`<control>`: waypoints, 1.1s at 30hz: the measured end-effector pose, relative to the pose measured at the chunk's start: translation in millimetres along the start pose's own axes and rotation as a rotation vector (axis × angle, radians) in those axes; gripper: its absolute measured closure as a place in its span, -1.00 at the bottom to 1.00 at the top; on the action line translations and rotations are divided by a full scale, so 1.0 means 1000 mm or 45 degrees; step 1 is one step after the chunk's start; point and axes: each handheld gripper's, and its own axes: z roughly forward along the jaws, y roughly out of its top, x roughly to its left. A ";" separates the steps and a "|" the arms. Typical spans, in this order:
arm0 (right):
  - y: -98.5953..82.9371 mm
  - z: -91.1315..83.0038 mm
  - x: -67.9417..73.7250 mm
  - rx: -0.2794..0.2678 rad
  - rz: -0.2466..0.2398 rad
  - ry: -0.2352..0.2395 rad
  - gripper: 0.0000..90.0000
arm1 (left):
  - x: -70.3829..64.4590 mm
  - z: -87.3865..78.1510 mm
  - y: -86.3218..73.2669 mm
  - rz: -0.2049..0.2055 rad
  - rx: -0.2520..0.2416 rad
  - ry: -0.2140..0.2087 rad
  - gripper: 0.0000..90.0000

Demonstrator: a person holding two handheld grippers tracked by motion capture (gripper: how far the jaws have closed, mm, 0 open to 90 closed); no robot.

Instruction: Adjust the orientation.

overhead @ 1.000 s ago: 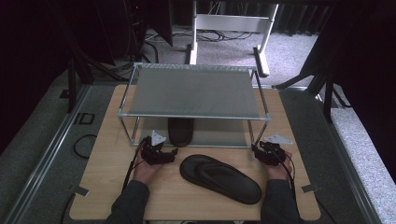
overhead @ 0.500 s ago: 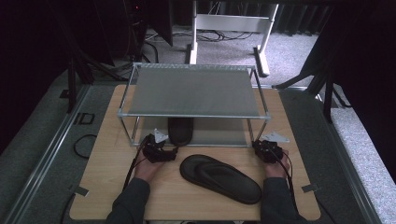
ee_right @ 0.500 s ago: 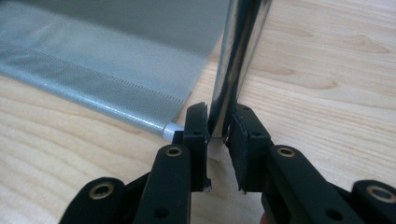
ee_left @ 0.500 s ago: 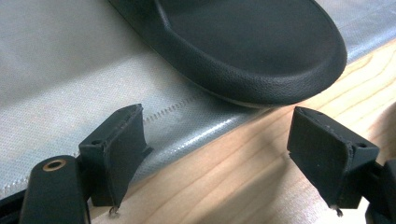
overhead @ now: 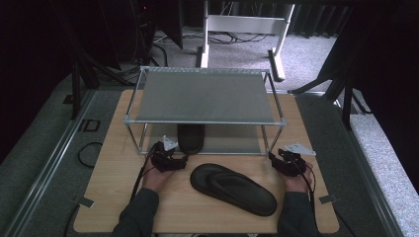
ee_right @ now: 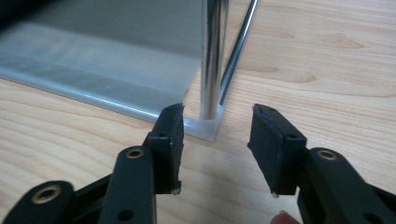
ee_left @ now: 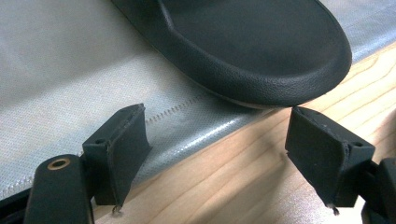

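Two black sandals. One sandal [overhead: 190, 137] already sits on the rack's lower shelf [overhead: 232, 144], heel end overhanging the shelf's near edge. The second sandal [overhead: 233, 188] lies flat on the bench [overhead: 113, 187], near centre, untouched. Judged roughly half done: second sandal not yet shelved.

Left tool [overhead: 179, 161] open, empty, low, jaws either side of the shelved sandal's heel without touching. Right tool [overhead: 276, 160] open, empty, pointed at the rack's near right post [ee_right: 210, 70].

Hard to make out: the upper shelf [overhead: 207, 96] covers most of the shelved sandal; the left gripper view crops it.
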 end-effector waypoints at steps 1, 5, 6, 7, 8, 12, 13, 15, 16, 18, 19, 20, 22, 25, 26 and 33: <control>-0.001 -0.002 0.001 -0.007 0.001 0.008 0.17 | 0.000 0.000 0.000 0.000 0.000 0.000 -0.52; -0.002 -0.010 0.011 -0.013 -0.049 0.053 0.14 | 0.000 0.000 0.000 -0.004 -0.002 -0.005 -0.52; -0.002 -0.012 0.014 -0.018 -0.060 0.064 0.15 | 0.000 0.000 0.000 -0.005 -0.003 -0.006 -0.53; -0.002 -0.014 0.016 -0.020 -0.074 0.073 0.16 | 0.000 0.000 0.000 -0.004 -0.003 -0.005 -0.52; -0.002 -0.016 0.019 -0.019 -0.087 0.079 0.17 | 0.000 0.000 0.000 -0.004 -0.003 -0.004 -0.52; -0.001 -0.020 0.027 -0.008 -0.104 0.099 0.18 | 0.000 0.000 0.000 -0.004 -0.003 -0.004 -0.53; -0.001 -0.020 0.027 -0.008 -0.104 0.099 0.18 | 0.000 0.000 0.000 -0.004 -0.003 -0.004 -0.53; -0.002 -0.024 0.034 -0.008 -0.133 0.124 0.17 | 0.000 0.000 0.000 -0.004 -0.004 -0.003 -0.53; -0.001 -0.024 0.036 -0.007 -0.136 0.130 0.15 | 0.000 0.000 0.000 -0.004 -0.004 -0.003 -0.52; -0.001 -0.026 0.040 -0.014 -0.139 0.132 0.10 | 0.000 0.000 0.000 -0.005 -0.003 -0.004 -0.52; 0.000 -0.026 0.042 -0.016 -0.139 0.133 0.07 | 0.000 0.000 0.000 -0.005 -0.003 -0.005 -0.53; 0.000 -0.027 0.043 -0.021 -0.139 0.133 0.04 | 0.000 0.000 0.000 -0.004 -0.003 -0.005 -0.52; 0.002 -0.029 0.047 -0.035 -0.141 0.143 0.03 | 0.000 0.000 0.000 -0.005 -0.003 -0.005 -0.52; 0.003 -0.033 0.052 -0.047 -0.151 0.172 -0.01 | 0.000 0.000 0.000 -0.004 -0.003 -0.004 -0.52; 0.003 -0.033 0.054 -0.048 -0.154 0.187 -0.01 | 0.000 0.000 0.000 -0.004 -0.003 -0.004 -0.52; 0.002 -0.032 0.064 -0.039 -0.198 0.258 0.00 | 0.000 0.000 0.000 -0.005 -0.003 -0.005 -0.53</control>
